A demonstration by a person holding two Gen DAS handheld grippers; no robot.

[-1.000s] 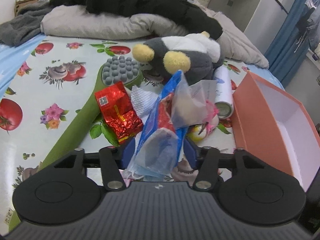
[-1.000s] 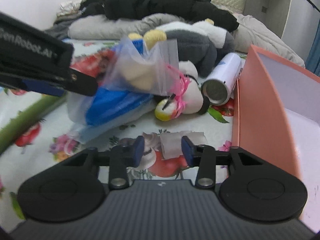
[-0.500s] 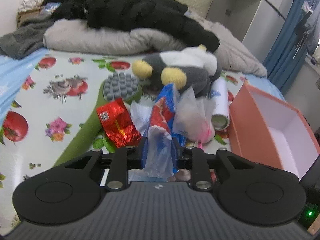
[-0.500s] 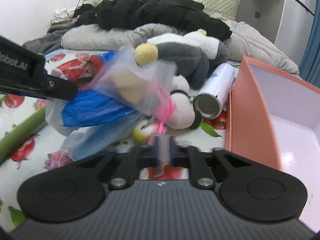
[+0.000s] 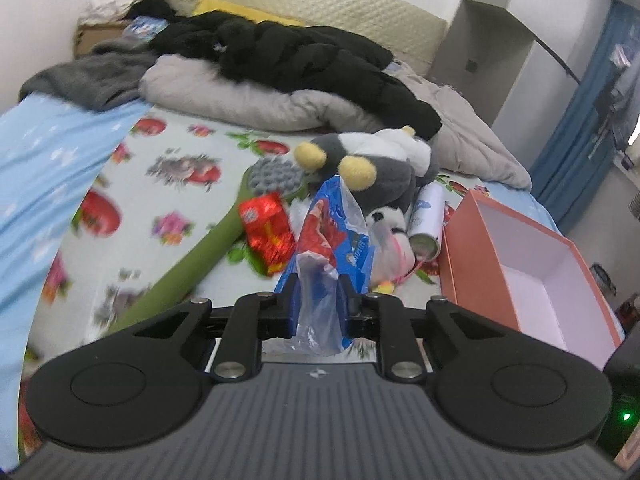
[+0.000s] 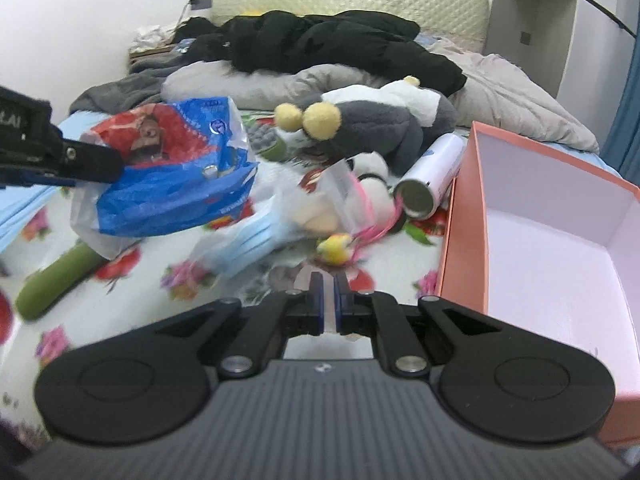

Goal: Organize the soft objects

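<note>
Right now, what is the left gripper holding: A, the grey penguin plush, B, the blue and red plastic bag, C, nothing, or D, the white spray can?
B: the left gripper is clamped on the blue and red plastic bag, lifted clear of the bed.

Even, bright indoor light with soft shadows; fisheye bending at the edges, and motion blur smears the foreground.

The pink box (image 6: 552, 240) is open on top, and nothing blocks the way in. Beside its wall lie a white can (image 6: 430, 178) and a big plush toy (image 6: 372, 124). The flowered sheet (image 5: 168, 200) on the left is bare.
</note>
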